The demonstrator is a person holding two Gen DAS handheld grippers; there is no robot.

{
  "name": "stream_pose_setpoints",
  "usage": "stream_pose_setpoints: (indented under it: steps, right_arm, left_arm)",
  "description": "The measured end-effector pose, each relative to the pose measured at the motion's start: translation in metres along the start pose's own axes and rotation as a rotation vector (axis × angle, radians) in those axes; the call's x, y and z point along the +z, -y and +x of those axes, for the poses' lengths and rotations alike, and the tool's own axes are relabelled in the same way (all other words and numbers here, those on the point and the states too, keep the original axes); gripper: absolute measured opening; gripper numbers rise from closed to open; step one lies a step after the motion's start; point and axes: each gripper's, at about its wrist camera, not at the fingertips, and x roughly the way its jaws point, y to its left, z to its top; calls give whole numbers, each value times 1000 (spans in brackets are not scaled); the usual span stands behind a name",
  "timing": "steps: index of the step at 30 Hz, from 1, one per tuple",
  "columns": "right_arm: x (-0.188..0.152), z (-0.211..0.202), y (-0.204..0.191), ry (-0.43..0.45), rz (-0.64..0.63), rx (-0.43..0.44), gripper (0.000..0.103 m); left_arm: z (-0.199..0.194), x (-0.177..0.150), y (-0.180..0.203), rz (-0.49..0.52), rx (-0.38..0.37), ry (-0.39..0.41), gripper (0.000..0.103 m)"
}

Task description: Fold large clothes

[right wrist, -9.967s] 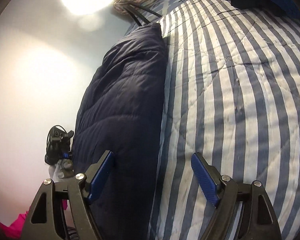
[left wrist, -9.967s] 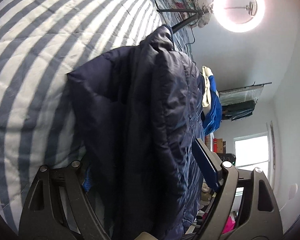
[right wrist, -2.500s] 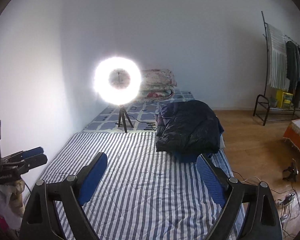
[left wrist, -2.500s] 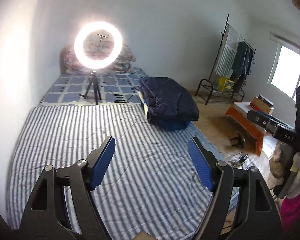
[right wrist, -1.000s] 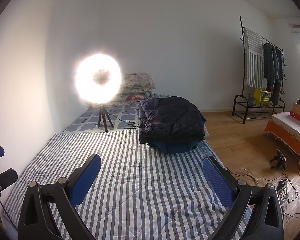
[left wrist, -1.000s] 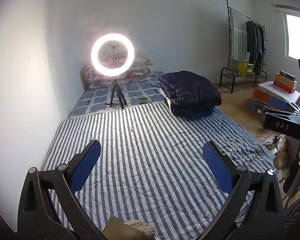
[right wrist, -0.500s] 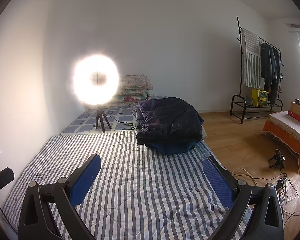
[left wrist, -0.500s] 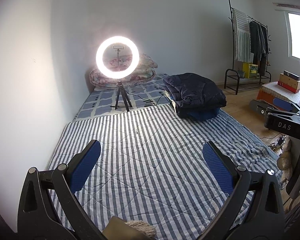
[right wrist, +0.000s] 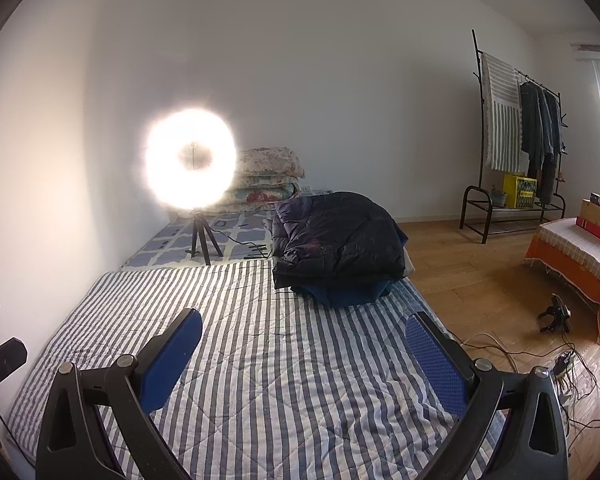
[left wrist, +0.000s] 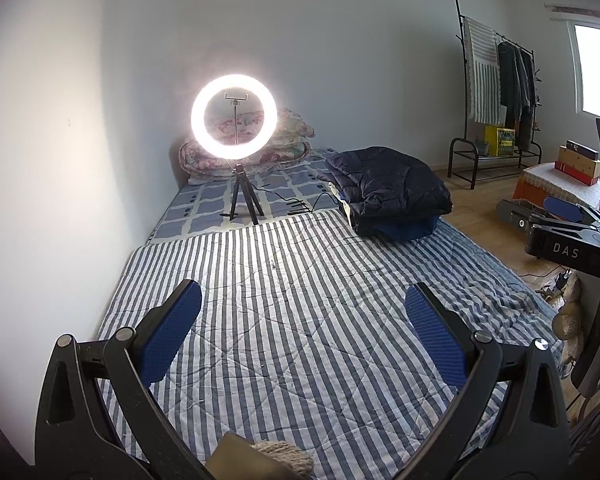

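Item: dark navy quilted jacket (left wrist: 386, 188) (right wrist: 336, 240), folded into a thick, puffy bundle with creased, stitched panels. It lies on top of a folded blue garment (left wrist: 406, 229) (right wrist: 348, 294), whose edge shows beneath it, at the far right part of the striped quilt (left wrist: 300, 320) (right wrist: 280, 360) on the bed.

Position relative to fingers: well apart from both grippers, far ahead of them. In the left wrist view it sits up and right of the gap; in the right wrist view, roughly ahead of the gap.

Left gripper (left wrist: 302, 314): fingers spread wide, grasping nothing, above bare quilt.
Right gripper (right wrist: 304, 350): fingers spread wide, grasping nothing, above bare quilt. It also shows at the right edge of the left wrist view.

Other holdings:
- Ring light (left wrist: 234, 120) (right wrist: 191, 164), lit, on a tripod on the checked bedding beyond the quilt.
- Floral pillows (left wrist: 292, 136) (right wrist: 268, 180), stacked against the wall.
- Clothes rack (left wrist: 496, 92) (right wrist: 520, 136): hanging striped cloth and dark garments; yellow box on its lower shelf.
- Orange-covered stand (right wrist: 572, 260) bearing boxes.
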Motion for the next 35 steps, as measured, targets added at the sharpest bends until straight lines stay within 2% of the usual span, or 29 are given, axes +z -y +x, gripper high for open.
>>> stream_pose_setpoints:
  steps: [26,35]
  right_arm:
    - [-1,2,-1,-5,2,5,103]
    - [-2,3,1,-8,-2,11,103]
  left_arm:
    - [2,1,-4,-8,-3,-13,103]
    - [1,-3,-3,-8,17,0,103]
